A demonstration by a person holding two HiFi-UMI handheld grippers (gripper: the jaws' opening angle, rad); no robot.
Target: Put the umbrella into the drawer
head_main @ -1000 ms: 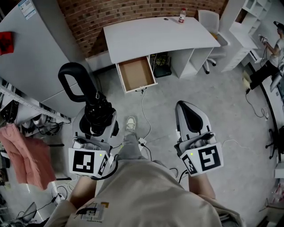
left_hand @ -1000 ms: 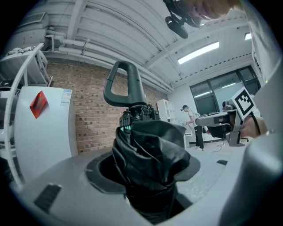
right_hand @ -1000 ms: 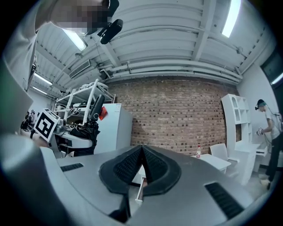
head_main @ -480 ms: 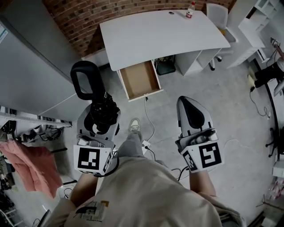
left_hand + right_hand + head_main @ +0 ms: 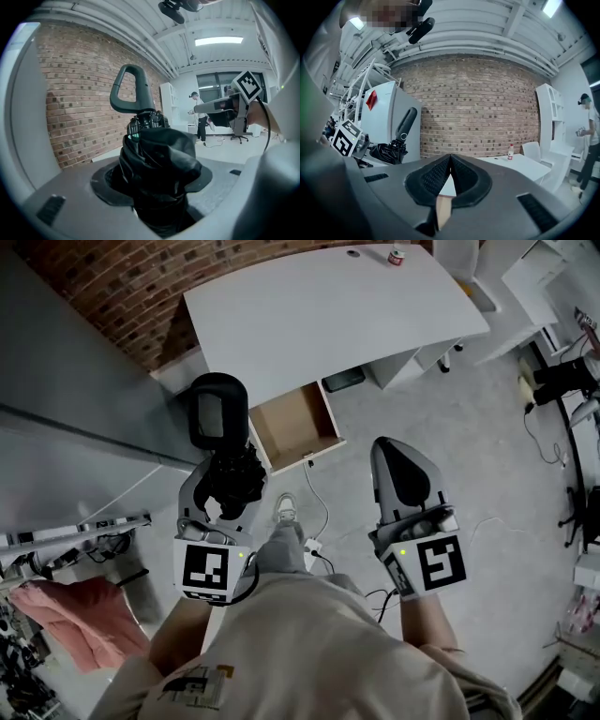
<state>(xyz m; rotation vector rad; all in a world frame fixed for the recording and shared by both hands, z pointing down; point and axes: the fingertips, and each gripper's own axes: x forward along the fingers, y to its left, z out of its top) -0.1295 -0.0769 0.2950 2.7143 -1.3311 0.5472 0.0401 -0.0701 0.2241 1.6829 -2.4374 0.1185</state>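
A folded black umbrella (image 5: 228,468) with a loop handle (image 5: 217,413) sticks forward out of my left gripper (image 5: 225,486), which is shut on its bunched canopy (image 5: 157,161). Its handle (image 5: 132,89) points up and ahead. In the head view the handle's end overlaps the left corner of the open, empty brown drawer (image 5: 292,424), which juts out from under the white desk (image 5: 319,306). My right gripper (image 5: 386,448) hangs over the floor right of the drawer, its pads (image 5: 440,173) closed together with nothing between them. The umbrella (image 5: 389,152) also shows at left in the right gripper view.
A brick wall (image 5: 103,277) runs behind the desk. A grey cabinet (image 5: 66,418) stands at left, with a pink cloth (image 5: 80,615) below it. A small bottle (image 5: 396,256) sits on the desk's far edge. Cables (image 5: 323,512) trail on the floor under the drawer. A person (image 5: 588,136) stands far right.
Both grippers have moved forward toward the desk. The umbrella's handle now reaches the drawer's left corner. The grip on the umbrella is unchanged and the right jaws stay closed.
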